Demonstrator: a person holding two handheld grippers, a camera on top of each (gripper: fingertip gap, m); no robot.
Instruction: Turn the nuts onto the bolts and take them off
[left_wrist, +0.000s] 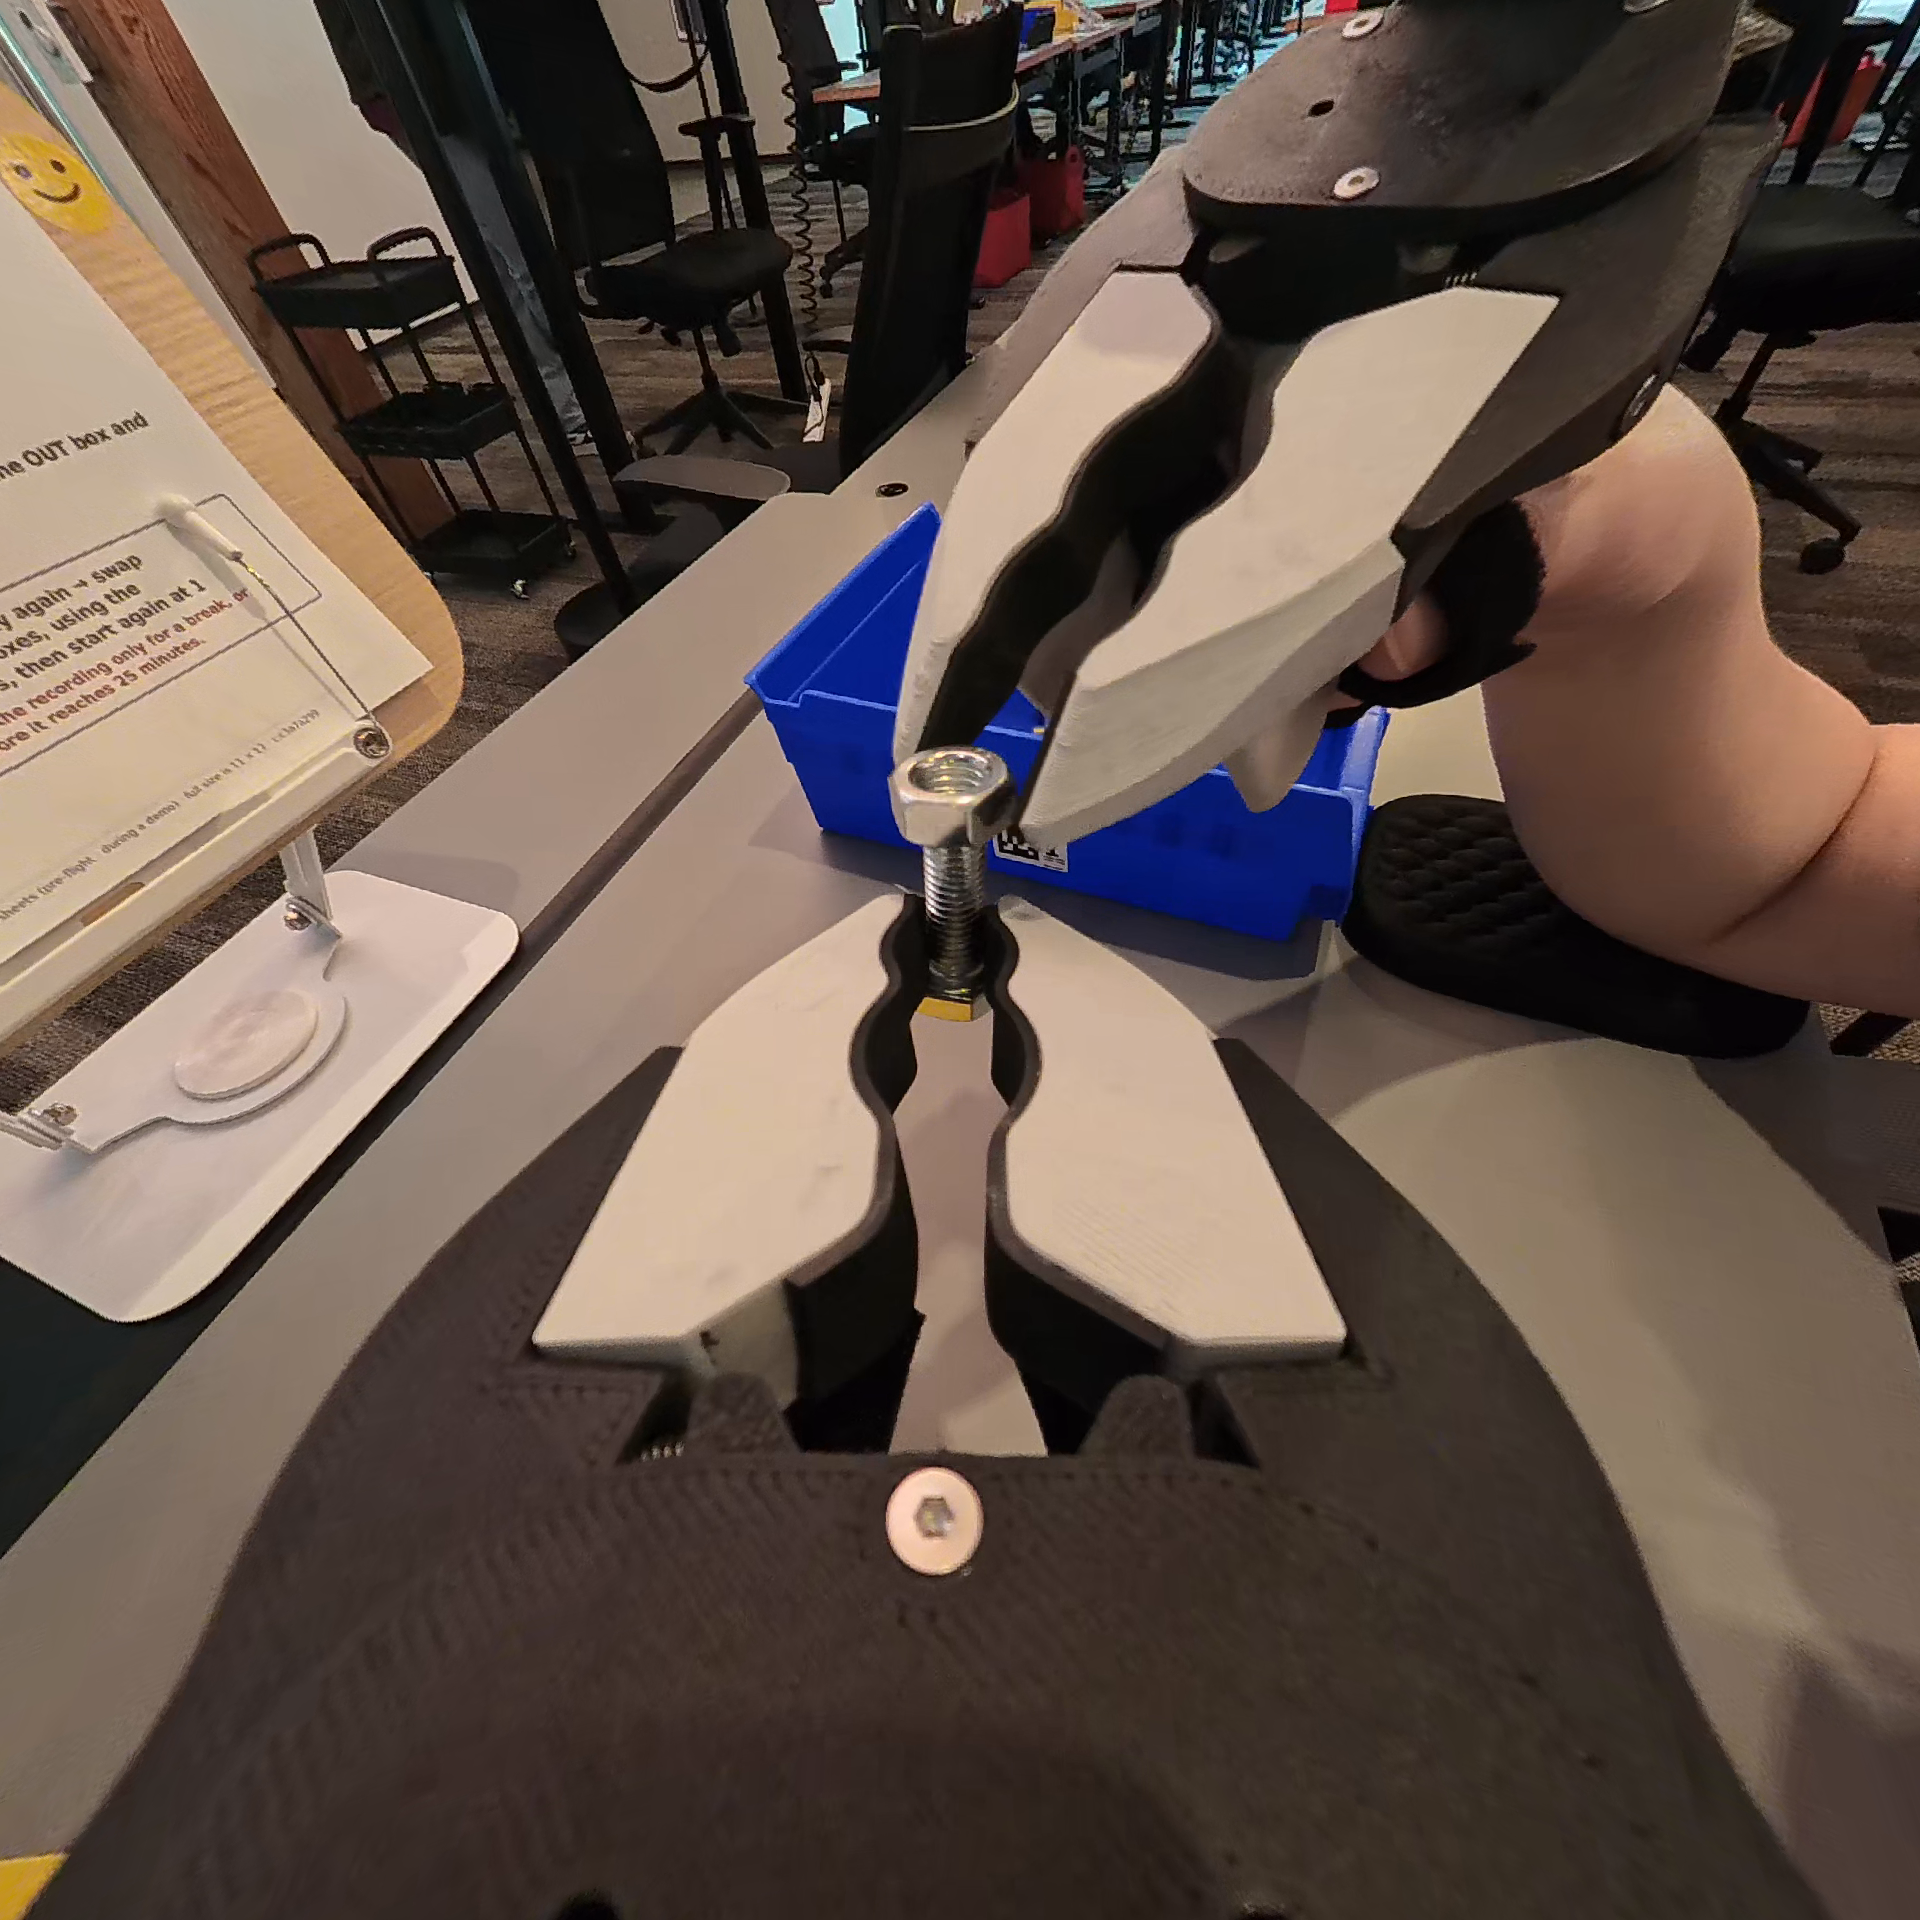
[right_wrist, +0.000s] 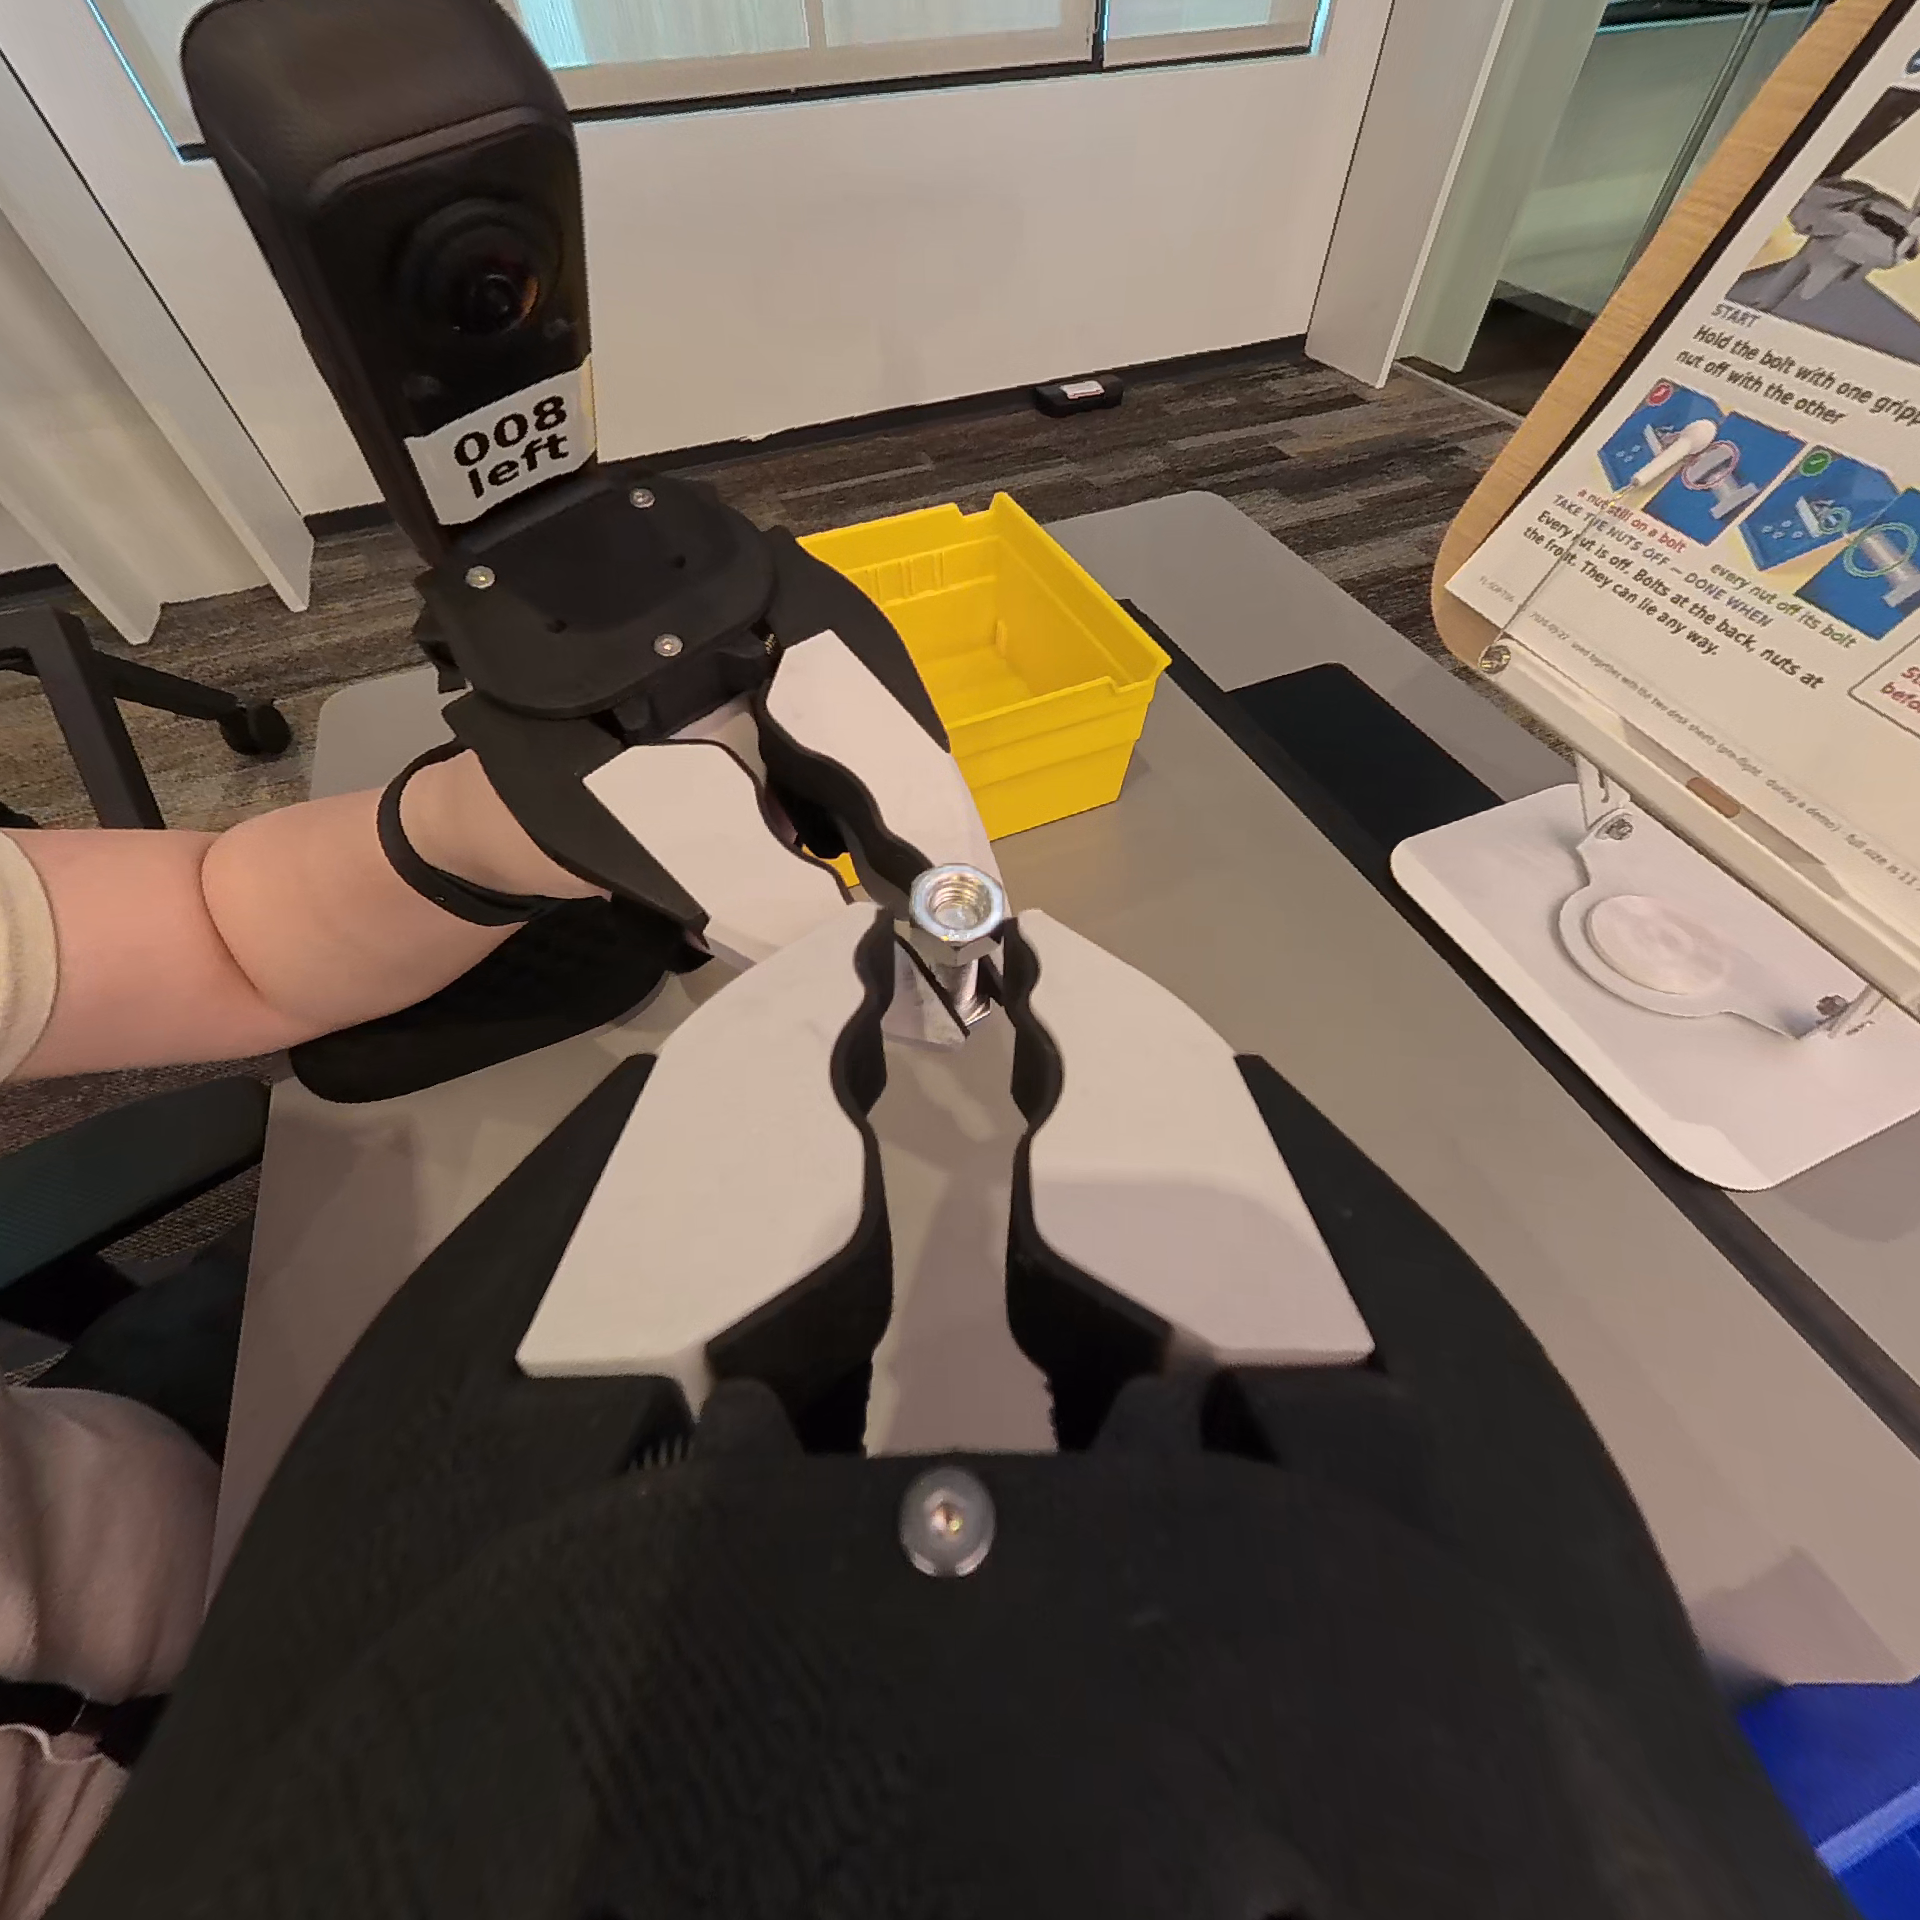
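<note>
A silver bolt (left_wrist: 949, 899) stands upright with a silver hex nut (left_wrist: 952, 795) on its top end. My left gripper (left_wrist: 951, 940) is shut on the lower shank, just above the bolt head. My right gripper (left_wrist: 975, 788) comes down from the upper right, and its fingertips (left_wrist: 1044, 816) close on the nut's sides. In the right wrist view the nut (right_wrist: 956, 914) sits between my right gripper's (right_wrist: 951, 935) tips, with the bolt (right_wrist: 964, 989) below it. The left gripper (right_wrist: 935, 1013) reaches in from the left and holds the bolt.
A blue bin (left_wrist: 1143, 868) stands just behind the bolt on the grey table (left_wrist: 623, 810). An empty yellow bin (right_wrist: 1039, 665) stands farther along the table. An instruction board on a white stand (right_wrist: 1714, 499) is at the table's side. A forearm rests on a black pad (right_wrist: 499, 997). Only a small space, under 4 cm, lies between the two pairs of fingers.
</note>
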